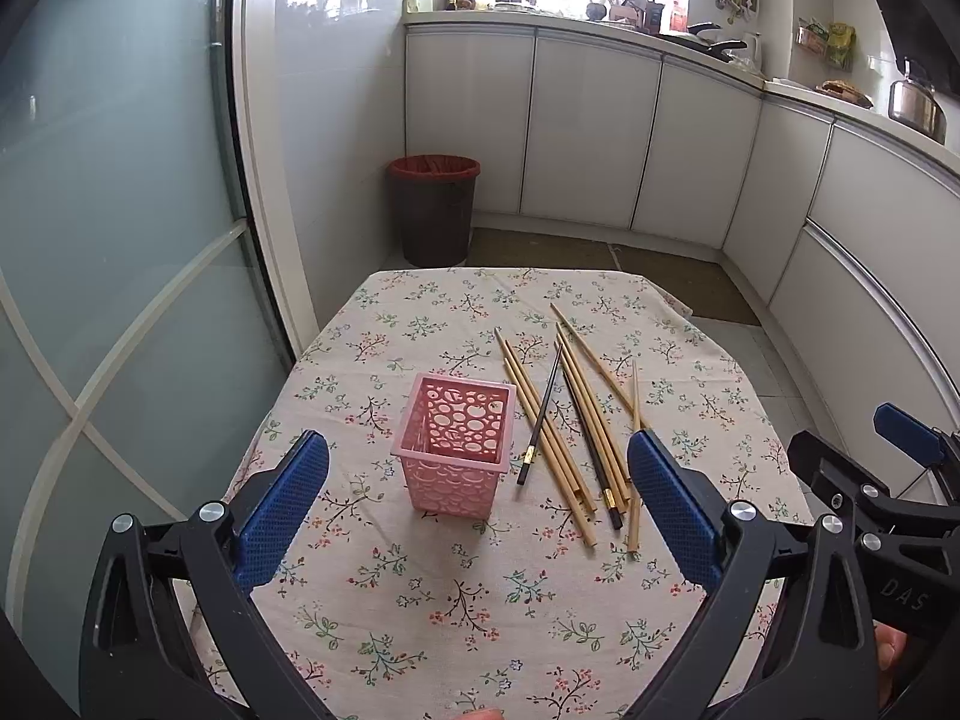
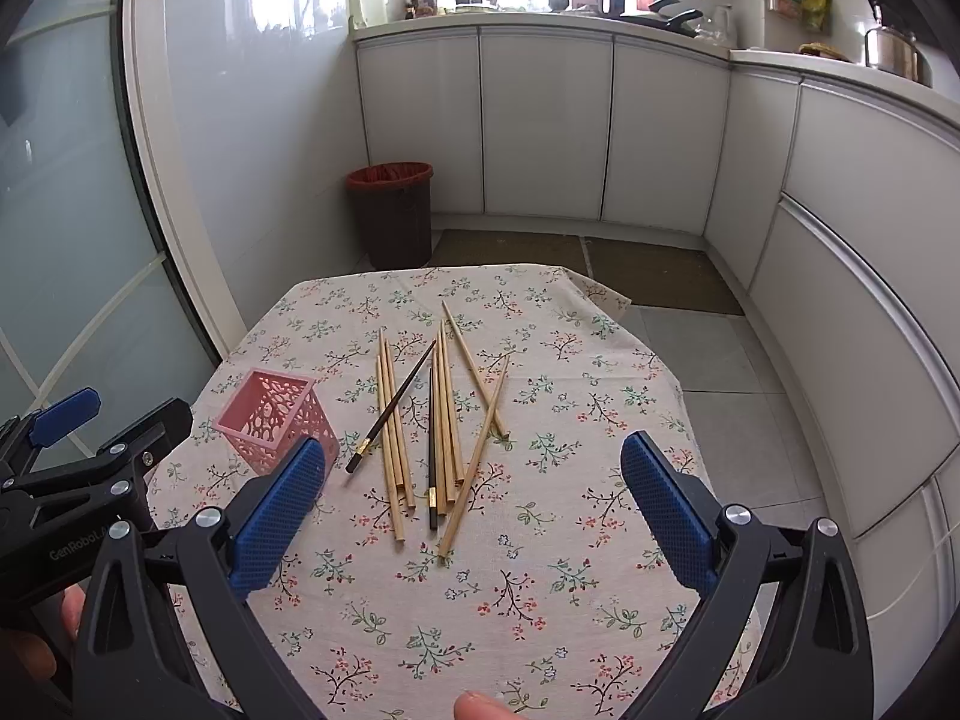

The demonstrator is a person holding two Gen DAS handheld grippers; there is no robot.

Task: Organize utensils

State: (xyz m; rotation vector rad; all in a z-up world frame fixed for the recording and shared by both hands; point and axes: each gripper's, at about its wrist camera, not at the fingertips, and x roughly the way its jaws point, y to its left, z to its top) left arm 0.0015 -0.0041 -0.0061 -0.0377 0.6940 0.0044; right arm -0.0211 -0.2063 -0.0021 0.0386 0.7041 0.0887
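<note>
A pink perforated utensil basket (image 1: 457, 443) stands upright and empty on the floral tablecloth (image 1: 468, 612); it also shows in the right wrist view (image 2: 273, 420). Several light wooden chopsticks (image 1: 555, 441) and two dark chopsticks (image 1: 542, 414) lie loose to its right, also in the right wrist view (image 2: 441, 420). My left gripper (image 1: 477, 504) is open and empty, hovering just in front of the basket. My right gripper (image 2: 474, 507) is open and empty, hovering over the near ends of the chopsticks.
The small table ends at a far edge (image 1: 504, 270). A dark bin with a red liner (image 1: 433, 207) stands on the floor beyond it. White kitchen cabinets (image 1: 588, 138) curve around the back and right. A glass door (image 1: 108, 210) is on the left.
</note>
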